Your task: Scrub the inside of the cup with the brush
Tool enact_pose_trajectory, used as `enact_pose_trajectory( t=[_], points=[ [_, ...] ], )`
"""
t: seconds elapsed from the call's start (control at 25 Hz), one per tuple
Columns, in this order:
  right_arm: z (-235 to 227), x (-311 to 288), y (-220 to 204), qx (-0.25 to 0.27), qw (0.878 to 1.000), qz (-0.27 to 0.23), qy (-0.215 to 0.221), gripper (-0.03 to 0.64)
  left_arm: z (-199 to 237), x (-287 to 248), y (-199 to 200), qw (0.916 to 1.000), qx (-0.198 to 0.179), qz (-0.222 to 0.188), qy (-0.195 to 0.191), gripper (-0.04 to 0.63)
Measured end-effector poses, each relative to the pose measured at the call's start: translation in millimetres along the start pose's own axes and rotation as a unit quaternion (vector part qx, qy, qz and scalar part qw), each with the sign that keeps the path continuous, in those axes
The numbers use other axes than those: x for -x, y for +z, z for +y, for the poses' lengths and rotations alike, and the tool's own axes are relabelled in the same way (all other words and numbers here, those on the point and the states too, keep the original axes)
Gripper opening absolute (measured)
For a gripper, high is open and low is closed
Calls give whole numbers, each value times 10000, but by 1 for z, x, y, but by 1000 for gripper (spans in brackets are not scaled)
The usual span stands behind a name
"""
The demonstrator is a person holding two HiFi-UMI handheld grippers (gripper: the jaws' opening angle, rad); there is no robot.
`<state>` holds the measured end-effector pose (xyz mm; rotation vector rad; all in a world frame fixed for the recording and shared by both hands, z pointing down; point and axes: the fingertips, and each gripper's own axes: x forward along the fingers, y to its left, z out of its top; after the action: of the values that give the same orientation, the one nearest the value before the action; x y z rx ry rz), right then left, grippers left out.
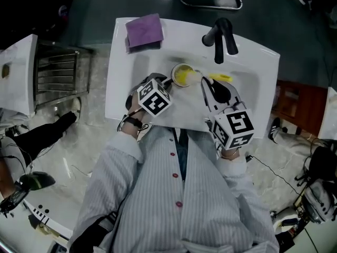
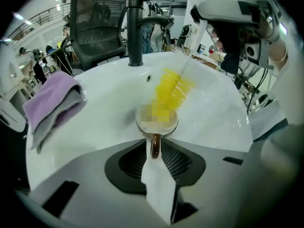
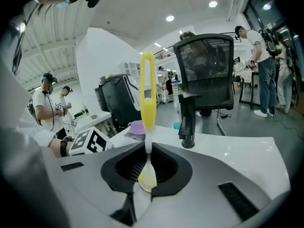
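Scrubbing under way (bristles inside the cup (image 1: 182,76)): left gripper (image 2: 156,152) clamped on its handle, right gripper (image 3: 146,175) on the brush (image 3: 147,103). Next, likely: twisting strokes round the wall.

The head view is dim and underexposed, dark toward its corners, with the white sink (image 1: 184,46) the only bright area and no hard shadows on it. Both gripper views are much brighter but bent by a strong fisheye, with straight edges curving and black vignetting at the corners. In the right gripper view, round ceiling lights (image 3: 170,18) glare overhead and light the hall evenly. In the left gripper view the basin carries a soft sheen, the yellow brush (image 2: 172,90) looks smeared, and the left tool (image 2: 156,151), close to the lens, is out of focus.
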<state>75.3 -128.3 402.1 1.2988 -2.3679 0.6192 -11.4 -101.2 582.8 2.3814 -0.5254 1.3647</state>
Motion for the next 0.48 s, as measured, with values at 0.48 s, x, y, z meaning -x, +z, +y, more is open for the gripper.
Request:
enact_pose_trajectory(
  t=[0.48],
  points=[
    [-11,71,68,-143,9965,-823,98,55,-2,128,110,9757,951,-1945,322,87]
  ],
)
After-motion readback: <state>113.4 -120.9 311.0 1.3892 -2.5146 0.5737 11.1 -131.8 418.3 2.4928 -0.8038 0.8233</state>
